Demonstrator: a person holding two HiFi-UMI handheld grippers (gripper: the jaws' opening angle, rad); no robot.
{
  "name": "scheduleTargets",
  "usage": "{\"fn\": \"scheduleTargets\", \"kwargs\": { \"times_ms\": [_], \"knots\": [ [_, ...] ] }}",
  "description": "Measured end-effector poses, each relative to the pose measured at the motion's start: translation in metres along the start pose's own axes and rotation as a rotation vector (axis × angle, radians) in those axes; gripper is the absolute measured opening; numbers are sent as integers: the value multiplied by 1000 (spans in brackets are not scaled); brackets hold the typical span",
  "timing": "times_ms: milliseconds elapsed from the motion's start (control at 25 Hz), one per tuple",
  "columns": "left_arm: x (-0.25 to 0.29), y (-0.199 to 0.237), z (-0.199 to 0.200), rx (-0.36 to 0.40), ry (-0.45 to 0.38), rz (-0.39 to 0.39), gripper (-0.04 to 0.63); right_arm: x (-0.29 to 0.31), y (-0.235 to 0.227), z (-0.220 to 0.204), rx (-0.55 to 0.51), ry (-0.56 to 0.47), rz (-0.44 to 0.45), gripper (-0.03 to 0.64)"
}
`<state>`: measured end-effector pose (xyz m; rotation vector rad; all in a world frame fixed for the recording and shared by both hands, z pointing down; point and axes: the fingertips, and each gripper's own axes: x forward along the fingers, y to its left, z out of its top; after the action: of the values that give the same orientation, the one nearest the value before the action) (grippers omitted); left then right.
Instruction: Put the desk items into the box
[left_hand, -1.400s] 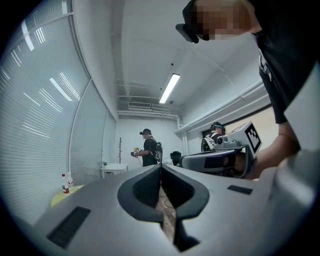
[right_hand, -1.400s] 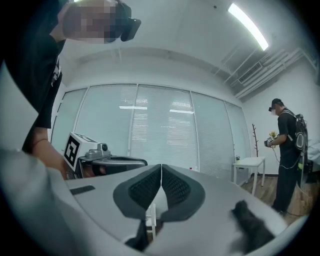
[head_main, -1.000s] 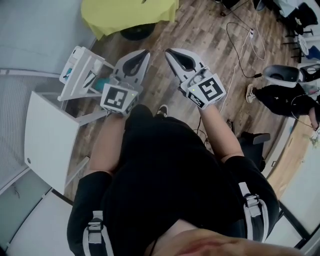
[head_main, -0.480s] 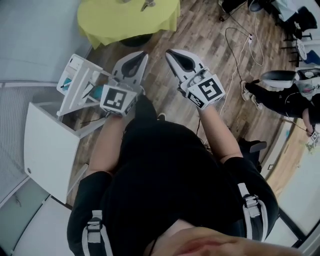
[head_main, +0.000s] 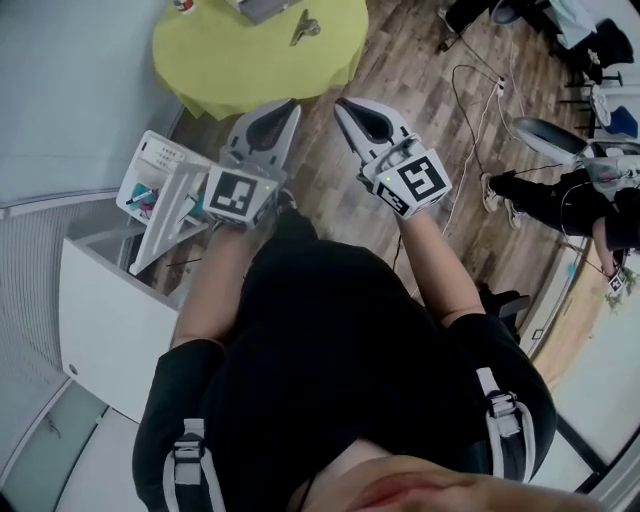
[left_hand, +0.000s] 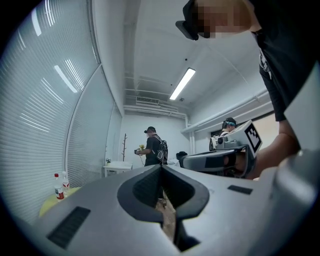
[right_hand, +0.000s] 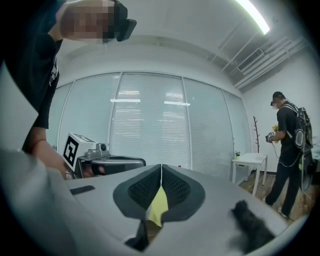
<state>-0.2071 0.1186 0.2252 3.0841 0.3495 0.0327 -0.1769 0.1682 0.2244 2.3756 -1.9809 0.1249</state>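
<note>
In the head view a round yellow-green table (head_main: 250, 55) lies ahead at the top. On it are a small metal clip-like item (head_main: 305, 27) and part of a grey thing (head_main: 262, 8) cut by the frame edge. My left gripper (head_main: 290, 103) and right gripper (head_main: 340, 103) are held side by side over the wooden floor, short of the table. Both are shut with nothing between the jaws. The left gripper view shows its jaws (left_hand: 161, 169) meeting, with two bottles (left_hand: 59, 184) on the table far left. The right gripper's jaws (right_hand: 161, 167) also meet, the yellow table showing below them.
A white tilted rack (head_main: 160, 190) with small items and a white cabinet (head_main: 110, 320) stand at my left. Cables (head_main: 490, 80) run over the floor. A person (head_main: 570, 190) is low at the right. Another person (right_hand: 289, 150) stands beside a small white table (right_hand: 252, 160).
The yellow table has come further into the head view, and the white rack has slid down and nearer. Both grippers keep their side-by-side pose and stay shut.
</note>
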Motion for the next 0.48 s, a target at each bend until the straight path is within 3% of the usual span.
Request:
{"fn": "scheduleTargets", "kwargs": {
  "times_ms": [480],
  "knots": [
    [48,86,-8,-1,-12,-42,14,78,-51,1,1,10,-71,18]
  ]
}}
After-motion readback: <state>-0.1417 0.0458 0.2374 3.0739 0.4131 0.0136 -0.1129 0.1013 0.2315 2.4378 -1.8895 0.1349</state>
